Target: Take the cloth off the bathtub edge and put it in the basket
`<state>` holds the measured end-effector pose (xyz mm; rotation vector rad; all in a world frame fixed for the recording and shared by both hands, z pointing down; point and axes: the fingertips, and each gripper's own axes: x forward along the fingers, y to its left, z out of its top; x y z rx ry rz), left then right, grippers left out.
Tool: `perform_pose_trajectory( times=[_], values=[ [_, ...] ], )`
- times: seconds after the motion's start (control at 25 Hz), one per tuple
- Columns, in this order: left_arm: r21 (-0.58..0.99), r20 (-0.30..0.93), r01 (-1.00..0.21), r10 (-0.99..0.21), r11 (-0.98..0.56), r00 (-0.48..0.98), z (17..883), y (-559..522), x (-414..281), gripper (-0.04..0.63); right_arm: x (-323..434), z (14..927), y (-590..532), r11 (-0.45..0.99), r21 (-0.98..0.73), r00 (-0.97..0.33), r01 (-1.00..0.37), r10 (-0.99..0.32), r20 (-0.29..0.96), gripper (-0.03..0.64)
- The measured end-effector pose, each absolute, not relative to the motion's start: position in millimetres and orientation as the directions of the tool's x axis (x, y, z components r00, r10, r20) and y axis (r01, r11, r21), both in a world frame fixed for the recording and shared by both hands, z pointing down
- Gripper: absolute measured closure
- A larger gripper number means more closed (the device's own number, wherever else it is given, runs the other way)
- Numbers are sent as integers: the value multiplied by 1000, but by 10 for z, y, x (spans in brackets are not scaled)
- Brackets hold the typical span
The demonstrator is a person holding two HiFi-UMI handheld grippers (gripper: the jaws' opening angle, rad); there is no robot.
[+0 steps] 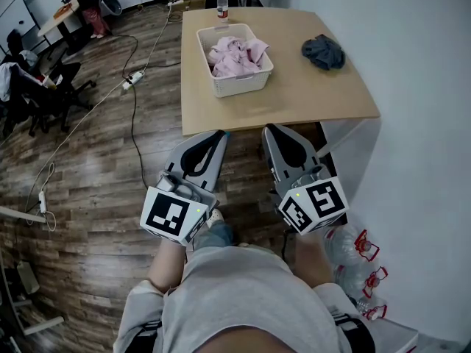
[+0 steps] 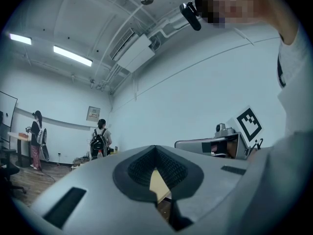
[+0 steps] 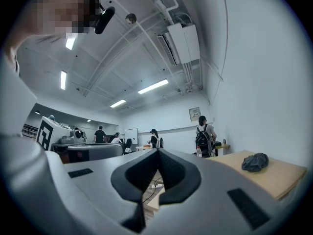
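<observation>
Head view: left gripper [image 1: 221, 134] and right gripper [image 1: 271, 128] point level at the tabletop's [image 1: 294, 94] near edge, seemingly idle. The grey cloth [image 1: 323, 52] lies at three o'clock of the basket [image 1: 234, 84], which holds pink cloth [image 1: 237, 54]; bottle [image 1: 222, 6] at twelve. Left gripper view: jaws closed, empty. Right gripper view: jaws closed, empty; the grey cloth at three o'clock, path unobstructed.

The bench [image 1: 294, 98] stands at 12 o'clock from the person, its right side by the wall [image 1: 412, 65]. On it, the basket [image 1: 234, 79] sits left of middle with a heap of fabric [image 1: 237, 54] inside. A cloth [image 1: 323, 52] lies at 3 o'clock from the basket, apart from it. A bottle [image 1: 222, 6] stands at 12 o'clock from the basket, at the far edge. The left gripper [image 1: 221, 135] and right gripper [image 1: 271, 129] are side by side at the near edge. Floor bottles [image 1: 355, 252] lie at 4 o'clock from the right gripper.
</observation>
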<state>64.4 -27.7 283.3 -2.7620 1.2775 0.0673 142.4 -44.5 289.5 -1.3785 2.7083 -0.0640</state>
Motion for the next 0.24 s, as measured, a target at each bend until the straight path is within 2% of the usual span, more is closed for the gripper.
perform_pose_trajectory(
  times=[0.24],
  values=[
    [-73,-81,-760,-756,-646,650,2802,-289,645,598,1402,2867,-452,598,-77,-594,-798,-802,-73,607]
  ],
)
